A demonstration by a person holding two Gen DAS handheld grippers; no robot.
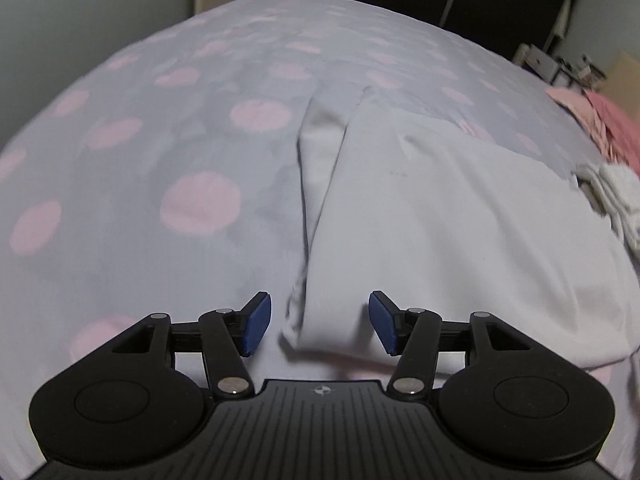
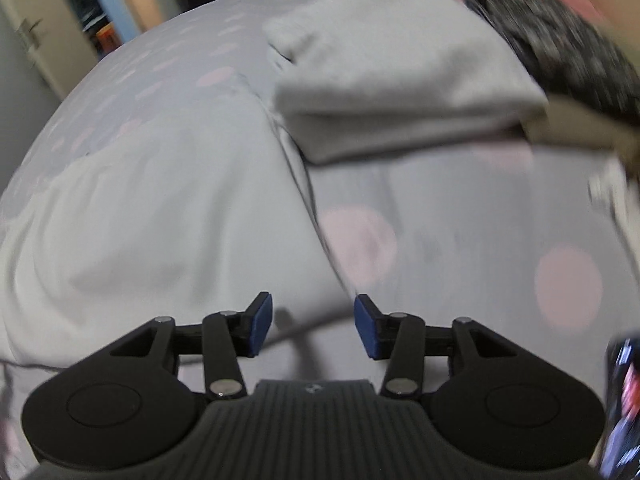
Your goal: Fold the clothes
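A white garment [image 1: 440, 220] lies flat on the grey bedsheet with pink dots [image 1: 160, 140]. My left gripper [image 1: 320, 322] is open, its blue pads on either side of the garment's near left corner, close above it. In the right wrist view the same white garment [image 2: 160, 220] lies at left, and my right gripper [image 2: 314, 326] is open over its near right edge. Neither gripper holds anything.
A folded light grey garment [image 2: 392, 72] lies on the bed beyond the right gripper. A dark patterned cloth [image 2: 568, 48] and pink clothes [image 1: 612, 124] lie at the right. A small white item [image 1: 616, 196] lies near the garment's right edge. A door [image 2: 32, 32] stands far left.
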